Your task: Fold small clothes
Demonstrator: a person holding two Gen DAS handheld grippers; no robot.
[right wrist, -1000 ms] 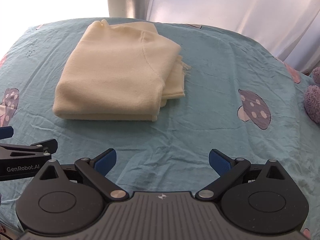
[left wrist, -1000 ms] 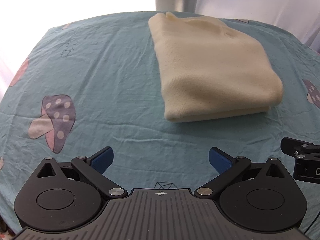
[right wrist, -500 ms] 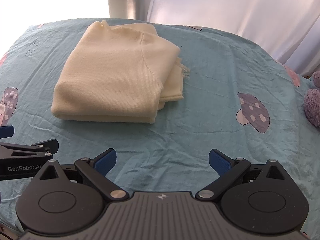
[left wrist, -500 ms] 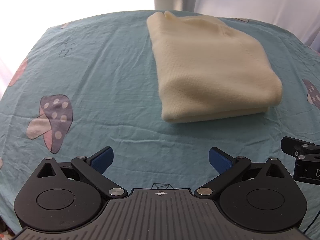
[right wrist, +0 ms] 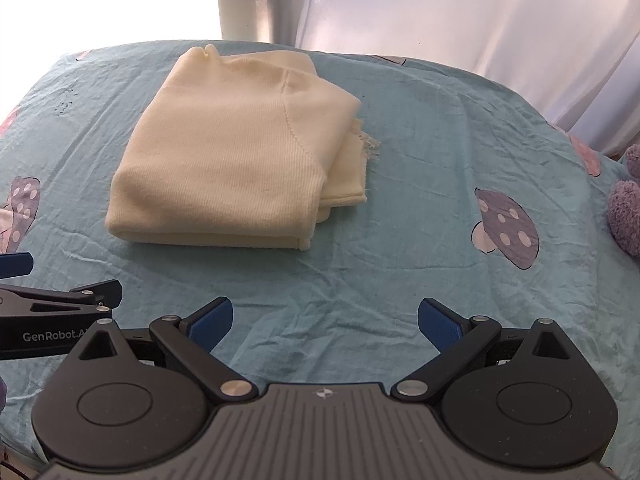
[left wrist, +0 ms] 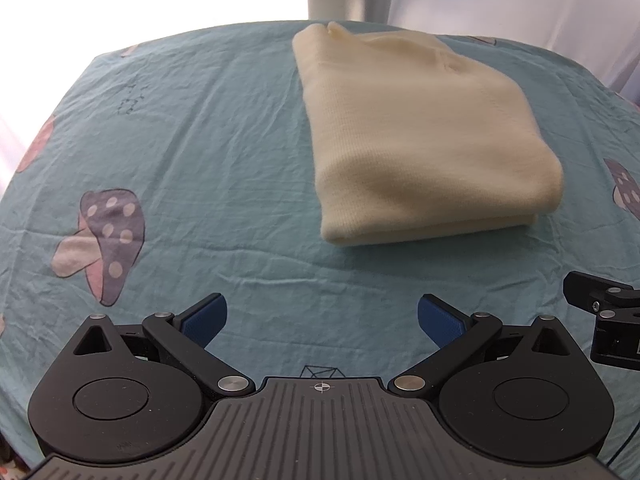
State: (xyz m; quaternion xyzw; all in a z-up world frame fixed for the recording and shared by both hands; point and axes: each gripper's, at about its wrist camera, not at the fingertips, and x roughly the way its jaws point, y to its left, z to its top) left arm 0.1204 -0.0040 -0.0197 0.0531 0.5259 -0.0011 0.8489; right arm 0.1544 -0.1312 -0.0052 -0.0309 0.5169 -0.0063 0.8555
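A cream knitted garment (left wrist: 420, 136) lies folded into a thick rectangle on the teal mushroom-print sheet (left wrist: 200, 152). It also shows in the right wrist view (right wrist: 236, 160), with looser layers sticking out at its right side. My left gripper (left wrist: 322, 316) is open and empty, held back from the garment's near edge. My right gripper (right wrist: 325, 318) is open and empty, also short of the garment. Each gripper shows at the edge of the other's view.
A purple plush toy (right wrist: 626, 204) sits at the sheet's right edge. White curtains (right wrist: 480, 12) and a pale post (right wrist: 256, 0) stand behind the far edge. The sheet curves down at its left and right sides.
Both grippers have drawn back slightly from the garment, which sits a little farther off in each view. Jaws stay open. The garment has not moved.
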